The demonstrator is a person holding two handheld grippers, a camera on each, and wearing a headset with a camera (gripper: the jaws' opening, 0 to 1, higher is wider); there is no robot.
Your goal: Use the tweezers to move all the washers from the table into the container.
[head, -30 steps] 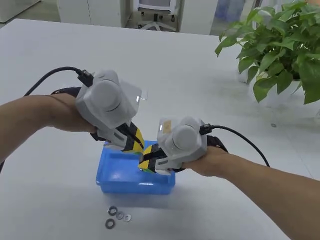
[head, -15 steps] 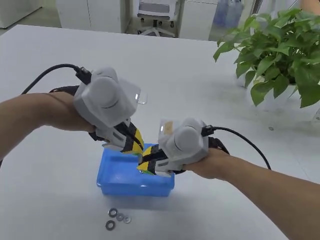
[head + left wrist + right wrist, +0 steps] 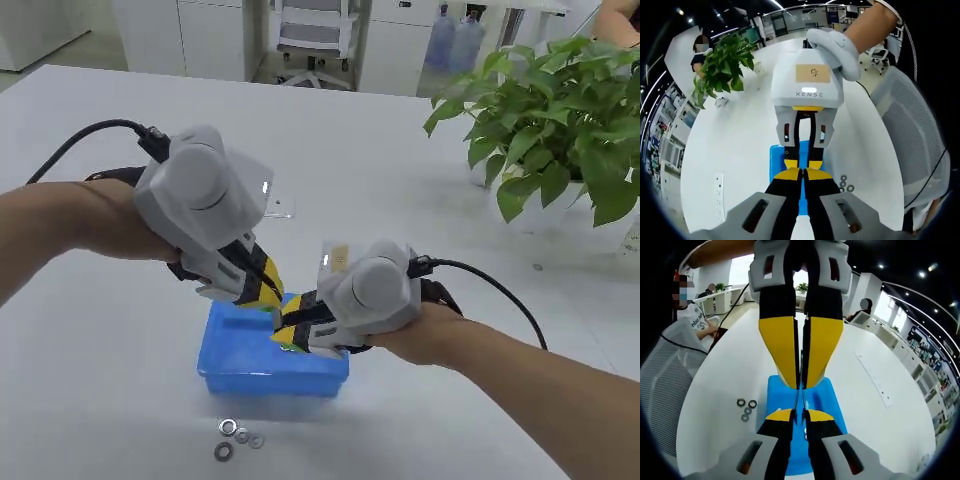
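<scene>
Left tongs (image 3: 268,293) and right tongs (image 3: 286,334) both closed, seemingly pinching the tweezers (image 3: 801,390) over the container (image 3: 228,362). Settle one firm grip before going for the washers (image 3: 236,438).

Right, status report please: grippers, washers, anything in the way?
Left gripper and right gripper shut, tip to tip over blue container, thin tweezers apparently pinched between. Washers clustered on table beside container. Nothing blocking them.

container (image 3: 262,362) interior behind the left tool (image 3: 270,296) and right tool (image 3: 287,335); washers (image 3: 236,436) too small to count
</scene>
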